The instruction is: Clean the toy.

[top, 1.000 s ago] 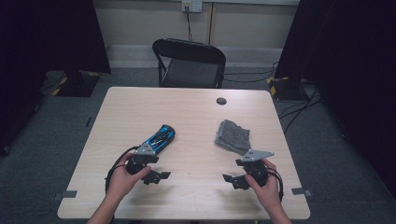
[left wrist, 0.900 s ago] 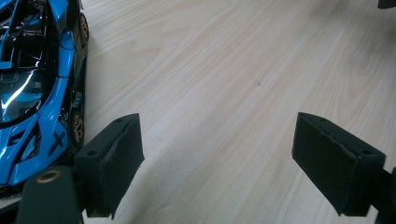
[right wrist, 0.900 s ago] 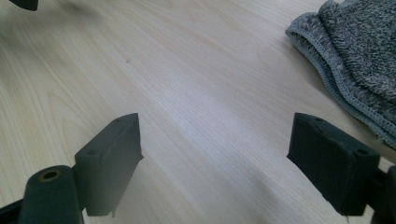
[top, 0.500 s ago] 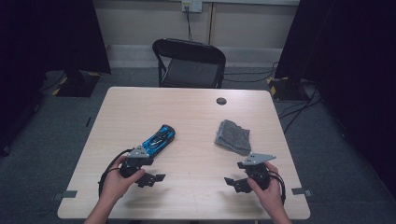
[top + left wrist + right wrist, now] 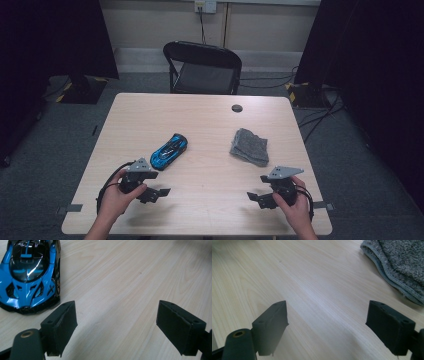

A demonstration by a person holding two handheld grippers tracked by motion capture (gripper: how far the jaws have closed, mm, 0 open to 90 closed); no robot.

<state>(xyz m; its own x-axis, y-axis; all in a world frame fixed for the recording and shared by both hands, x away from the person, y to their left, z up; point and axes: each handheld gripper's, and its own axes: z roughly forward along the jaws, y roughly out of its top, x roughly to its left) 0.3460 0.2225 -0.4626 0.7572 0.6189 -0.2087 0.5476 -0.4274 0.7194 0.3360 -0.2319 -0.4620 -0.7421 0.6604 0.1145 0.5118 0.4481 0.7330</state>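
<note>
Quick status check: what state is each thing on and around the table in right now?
Toy car: on its wheels, free of both grippers.
Grey cloth: folded, lying flat, untouched.
Left gripper: open, nothing between the jaws, car just beyond one.
Right gripper: open, nothing between the jaws.
Chair: unoccupied, behind the table.
</note>
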